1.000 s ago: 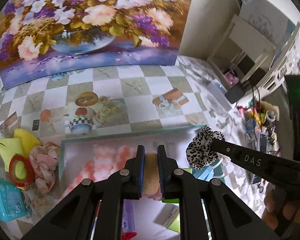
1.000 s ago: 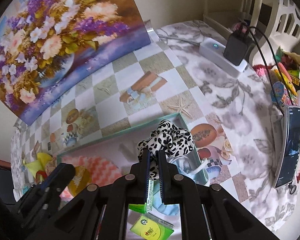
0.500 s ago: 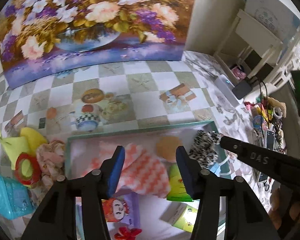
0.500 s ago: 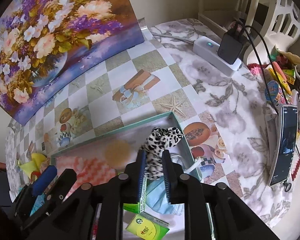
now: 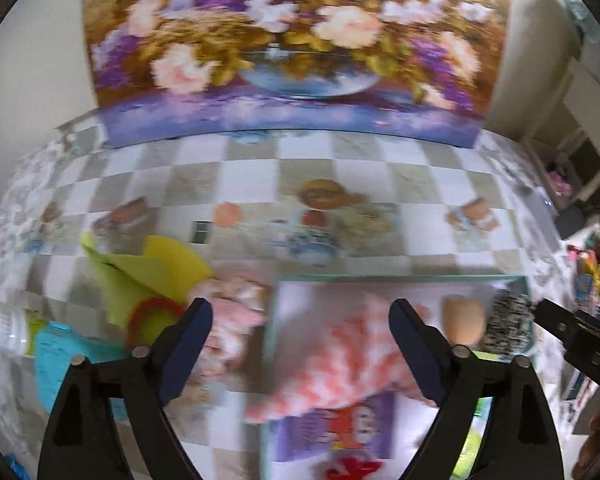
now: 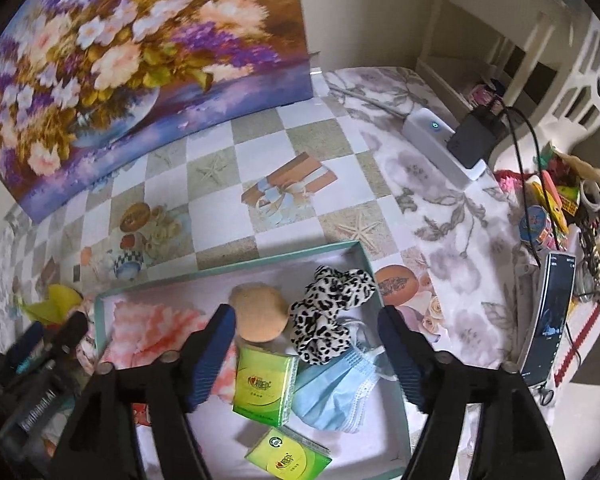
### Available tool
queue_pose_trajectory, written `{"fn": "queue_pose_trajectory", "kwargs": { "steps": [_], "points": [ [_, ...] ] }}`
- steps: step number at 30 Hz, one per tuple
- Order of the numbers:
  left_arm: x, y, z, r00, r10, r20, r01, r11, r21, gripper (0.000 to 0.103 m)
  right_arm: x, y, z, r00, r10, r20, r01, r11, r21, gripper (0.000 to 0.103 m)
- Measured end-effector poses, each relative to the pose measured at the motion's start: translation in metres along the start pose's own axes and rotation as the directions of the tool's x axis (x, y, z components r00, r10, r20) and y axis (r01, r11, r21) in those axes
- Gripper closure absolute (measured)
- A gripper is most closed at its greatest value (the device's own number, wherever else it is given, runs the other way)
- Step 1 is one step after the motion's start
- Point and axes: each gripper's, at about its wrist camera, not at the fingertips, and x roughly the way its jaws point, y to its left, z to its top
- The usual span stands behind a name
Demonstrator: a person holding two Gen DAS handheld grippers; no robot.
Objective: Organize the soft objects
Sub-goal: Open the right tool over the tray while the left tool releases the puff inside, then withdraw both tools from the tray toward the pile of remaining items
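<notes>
A shallow teal-rimmed box (image 6: 260, 258) lies on the table. Inside it rest a tan puff (image 6: 260, 316), a leopard-print scrunchie (image 6: 328, 308), a pink-and-white cloth (image 6: 152, 330), a blue face mask (image 6: 336, 392) and two green tissue packs (image 6: 266, 384). My right gripper (image 6: 306, 332) hovers above the scrunchie, jaws opening, nothing between them. My left gripper (image 5: 300, 332) hangs over the box's left rim (image 5: 270, 344), jaws opening and empty. The puff (image 5: 464, 320) and scrunchie (image 5: 510, 320) lie to its right. A pale pink cloth (image 5: 232, 312) lies outside the box, near the left finger.
Left of the box lie a yellow-green cloth (image 5: 140, 272), a red ring (image 5: 152, 312) and a turquoise item (image 5: 60, 360). A flower painting (image 6: 132, 60) leans on the wall behind. A power strip (image 6: 440, 144), cables, a phone (image 6: 548, 312) and clutter fill the right side.
Both grippers opened and let go: the left dropped the tan puff into the box and swung left; the right released the leopard scrunchie, which now lies in the box's far right corner.
</notes>
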Motion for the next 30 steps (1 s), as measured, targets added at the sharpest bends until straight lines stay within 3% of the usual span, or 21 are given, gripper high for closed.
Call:
{"fn": "queue_pose_trajectory", "kwargs": {
  "steps": [11,19,24,30],
  "points": [
    [-0.007,0.06,0.003,0.996,0.093,0.014,-0.092,0.993,-0.073,0.01,-0.003,0.037,-0.003,1.0,-0.005,0.013,0.006,0.997,-0.078,0.019],
    [-0.014,0.096,0.005,0.995,0.097,0.032,-0.093,0.99,-0.11,0.01,-0.005,0.069,-0.007,1.0,0.016,0.024,-0.013,0.993,-0.12,0.019],
    [-0.014,0.123,0.006,0.995,0.101,0.027,-0.096,0.984,-0.153,0.01,-0.004,0.106,-0.012,0.987,0.158,0.006,-0.155,0.974,-0.163,0.019],
    [-0.008,0.149,0.006,0.995,0.103,0.012,-0.099,0.979,-0.179,0.01,0.001,0.16,-0.023,0.98,0.2,0.004,-0.193,0.952,-0.239,0.019]
  ]
}}
